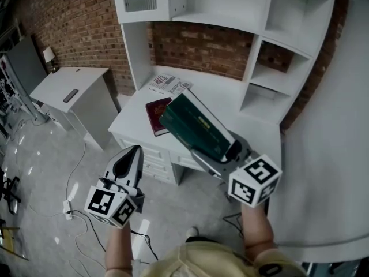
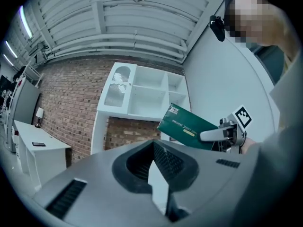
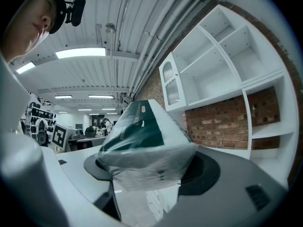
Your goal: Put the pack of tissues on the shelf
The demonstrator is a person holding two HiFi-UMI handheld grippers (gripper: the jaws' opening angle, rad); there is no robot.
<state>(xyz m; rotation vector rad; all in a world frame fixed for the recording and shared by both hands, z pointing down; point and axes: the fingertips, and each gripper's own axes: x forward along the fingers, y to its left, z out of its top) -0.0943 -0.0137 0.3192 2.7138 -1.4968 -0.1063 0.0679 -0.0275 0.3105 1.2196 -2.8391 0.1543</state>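
The pack of tissues (image 1: pixel 193 126) is a long dark green pack in clear wrap. My right gripper (image 1: pixel 228 153) is shut on its near end and holds it level above the front of the white desk (image 1: pixel 230 105). The pack fills the right gripper view (image 3: pixel 142 136) between that gripper's jaws (image 3: pixel 151 174), with the white shelf unit (image 3: pixel 213 74) ahead to the right. My left gripper (image 1: pixel 135 150) is to the left over the floor, jaws together and empty. In the left gripper view, that gripper (image 2: pixel 156 169) faces the shelves (image 2: pixel 147 96), and the pack (image 2: pixel 189 126) is at the right.
A dark red book (image 1: pixel 157 114) and a folded newspaper (image 1: pixel 170 85) lie on the desk's left part. A low white side table (image 1: pixel 69 85) stands at the left against the brick wall. Cables (image 1: pixel 75 206) run across the floor. A curved white wall (image 1: pixel 334 154) is to the right.
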